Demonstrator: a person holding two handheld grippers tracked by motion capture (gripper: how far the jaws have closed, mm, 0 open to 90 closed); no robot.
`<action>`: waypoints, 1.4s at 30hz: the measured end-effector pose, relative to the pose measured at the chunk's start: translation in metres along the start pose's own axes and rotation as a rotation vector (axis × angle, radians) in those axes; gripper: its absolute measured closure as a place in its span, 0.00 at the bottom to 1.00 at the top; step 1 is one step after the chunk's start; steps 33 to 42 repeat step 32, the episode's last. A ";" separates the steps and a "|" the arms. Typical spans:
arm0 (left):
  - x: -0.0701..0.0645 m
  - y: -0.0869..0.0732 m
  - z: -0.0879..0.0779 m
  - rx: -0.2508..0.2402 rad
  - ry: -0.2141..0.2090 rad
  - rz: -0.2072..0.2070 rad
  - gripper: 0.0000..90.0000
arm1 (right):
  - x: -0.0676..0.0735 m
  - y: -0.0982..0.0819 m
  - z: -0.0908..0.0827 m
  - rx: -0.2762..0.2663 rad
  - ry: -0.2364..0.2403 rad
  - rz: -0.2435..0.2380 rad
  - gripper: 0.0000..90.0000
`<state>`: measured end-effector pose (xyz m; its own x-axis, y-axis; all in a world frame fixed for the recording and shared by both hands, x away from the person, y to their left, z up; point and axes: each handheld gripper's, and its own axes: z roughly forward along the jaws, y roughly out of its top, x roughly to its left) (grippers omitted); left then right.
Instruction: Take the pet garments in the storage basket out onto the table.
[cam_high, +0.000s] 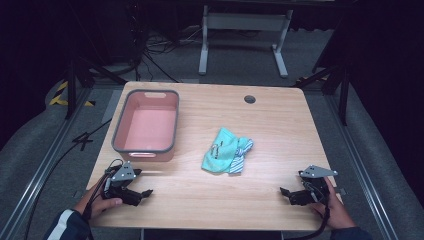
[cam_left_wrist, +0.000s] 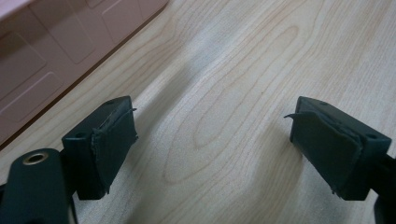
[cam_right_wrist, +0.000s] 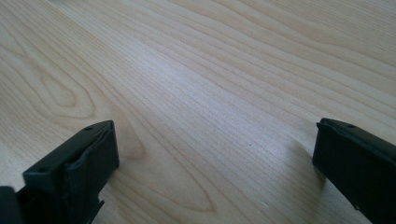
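Nothing picked up yet, judging by how things lie. Teal cloth (cam_high: 227, 151), crumpled with a striped blue-and-white piece at its right edge, lying loose near the middle of the table (cam_high: 260, 125), untouched. Pink bin (cam_high: 146, 126) with a grey rim standing at about ten o'clock from the cloth, well apart from it, apparently with nothing inside.

Left gripper (cam_high: 142, 192) resting low at roughly seven o'clock on the table, just below the bin's near wall, pointing toward three o'clock. Jaws wide apart in the left gripper view, bare wood grain between them, a corner of the pink bin (cam_left_wrist: 60, 56) off at eleven o'clock. Nothing held.

Right gripper (cam_high: 285, 192) down at about five o'clock on the table, pointing toward nine o'clock, well apart from the cloth. Jaws likewise spread wide in the right gripper view, plain table (cam_right_wrist: 210, 93) between them. Nothing held.

Likely job: getting the cloth into the bin, or perhaps folding it first; impossible to say which from this alone. Either way, all of it left to do: reaching in toward the middle of the table, closing on the fabric, lifting, carrying over toward ten o'clock. Both grippers about equally far from the cloth, at five and seven o'clock from it.
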<state>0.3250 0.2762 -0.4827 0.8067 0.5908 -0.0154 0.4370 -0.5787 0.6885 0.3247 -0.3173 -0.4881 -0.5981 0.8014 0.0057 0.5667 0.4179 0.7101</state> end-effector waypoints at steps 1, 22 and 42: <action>0.000 0.000 0.000 0.000 0.000 0.001 0.16 | 0.000 0.000 0.000 0.000 0.000 0.000 0.01; 0.001 0.000 0.000 0.003 -0.001 0.002 0.15 | 0.000 0.000 0.000 0.000 0.000 0.000 0.01; 0.001 0.001 0.001 0.006 0.000 0.000 0.13 | 0.000 0.000 0.000 0.000 0.000 0.000 0.01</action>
